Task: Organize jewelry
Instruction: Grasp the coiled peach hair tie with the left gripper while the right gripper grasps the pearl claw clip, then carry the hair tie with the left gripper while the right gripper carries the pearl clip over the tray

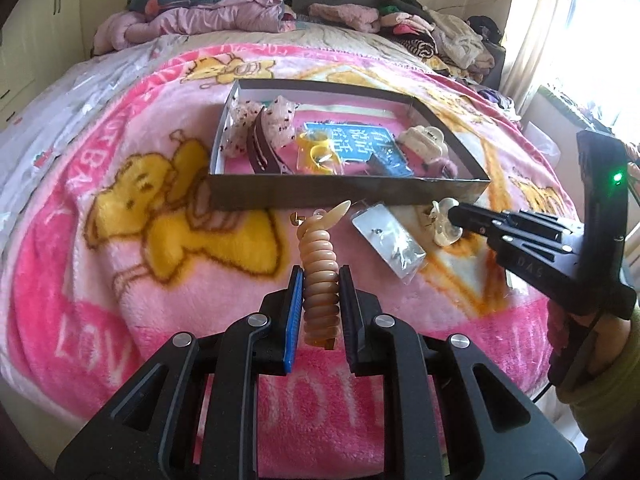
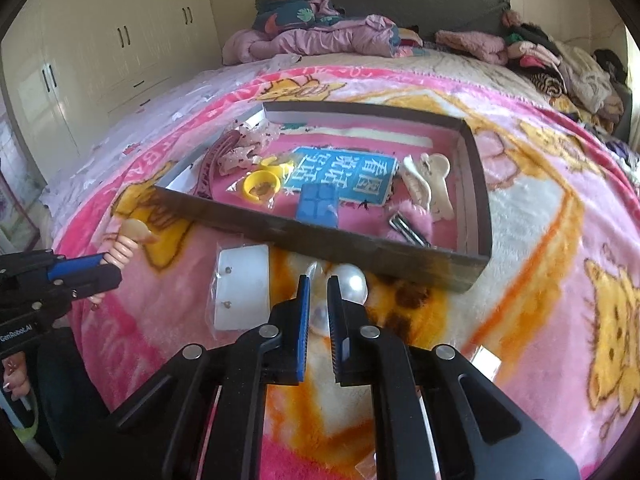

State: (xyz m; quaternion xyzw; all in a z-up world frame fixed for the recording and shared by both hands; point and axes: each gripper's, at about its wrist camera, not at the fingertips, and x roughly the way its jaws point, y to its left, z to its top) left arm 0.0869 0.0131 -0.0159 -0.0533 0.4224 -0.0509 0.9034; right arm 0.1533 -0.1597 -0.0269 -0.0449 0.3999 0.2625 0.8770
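My left gripper (image 1: 320, 274) is shut on a beige spiral hair clip (image 1: 320, 252) and holds it upright above the pink blanket, just in front of the shallow grey box (image 1: 340, 196). It also shows in the right wrist view (image 2: 110, 268). My right gripper (image 2: 318, 280) is closed around a pearly white claw clip (image 2: 350, 284) lying on the blanket by the box's near wall (image 2: 320, 240); in the left wrist view its tips (image 1: 454, 213) touch that clip (image 1: 444, 224). The box holds several hair clips, a yellow ring and a blue card.
A clear packet with small earrings on a white card (image 1: 390, 242) lies on the blanket between the two grippers. Piles of clothes (image 1: 240, 12) fill the head of the bed. A window with a curtain (image 1: 560, 40) is at the right; white wardrobes (image 2: 100, 40) at the left.
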